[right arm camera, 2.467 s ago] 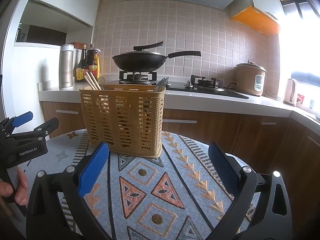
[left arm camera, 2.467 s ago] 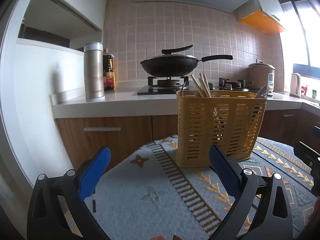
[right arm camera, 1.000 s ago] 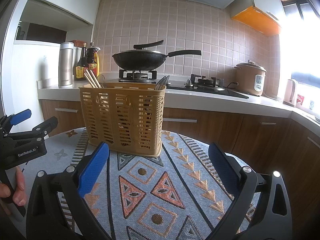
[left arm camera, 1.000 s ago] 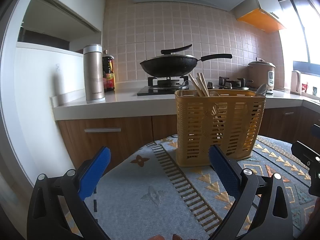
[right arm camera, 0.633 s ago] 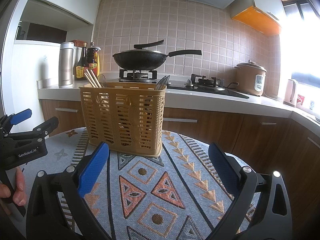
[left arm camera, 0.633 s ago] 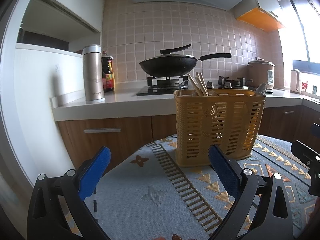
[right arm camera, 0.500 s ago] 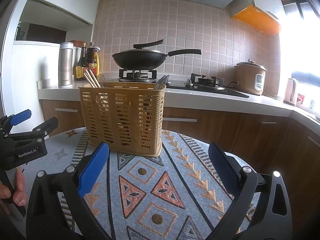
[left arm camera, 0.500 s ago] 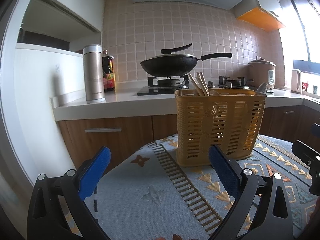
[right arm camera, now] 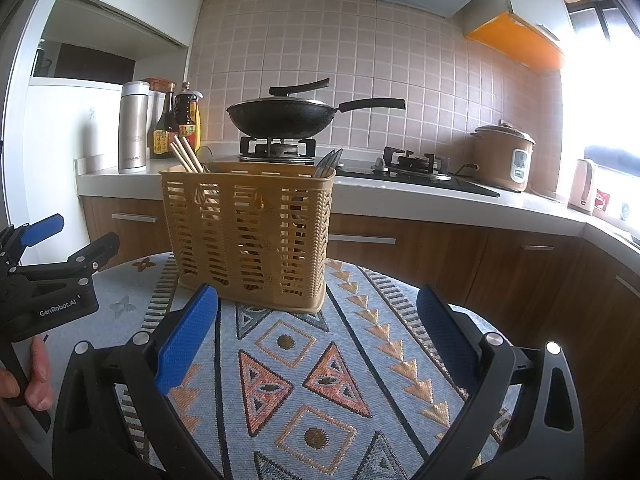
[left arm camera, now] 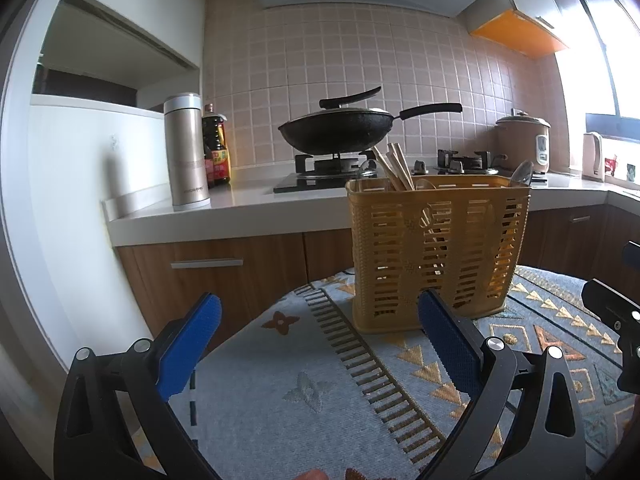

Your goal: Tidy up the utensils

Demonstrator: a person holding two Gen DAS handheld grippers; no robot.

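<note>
On the patterned cloth (right arm camera: 320, 364) stands the basket (right arm camera: 248, 236); left gripper (left arm camera: 320, 320) and right gripper (right arm camera: 316, 312) both spread, empty.

Black wok (left arm camera: 340, 130) on gas stove (right arm camera: 278, 147), ahead above jaws. Steel flask (left arm camera: 186, 152) w/ sauce bottles (right arm camera: 176, 122) far left. Rice cooker (right arm camera: 503, 158), kettle (left arm camera: 593, 156) far right. Patterned tablecloth (right arm camera: 304, 364) beneath jaws.

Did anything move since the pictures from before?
Not really. Both cameras only wobble a tiny bit. The left gripper and right gripper are open and empty like before. The yellow basket sits in the same spot on the tablecloth, chopsticks inside.
</note>
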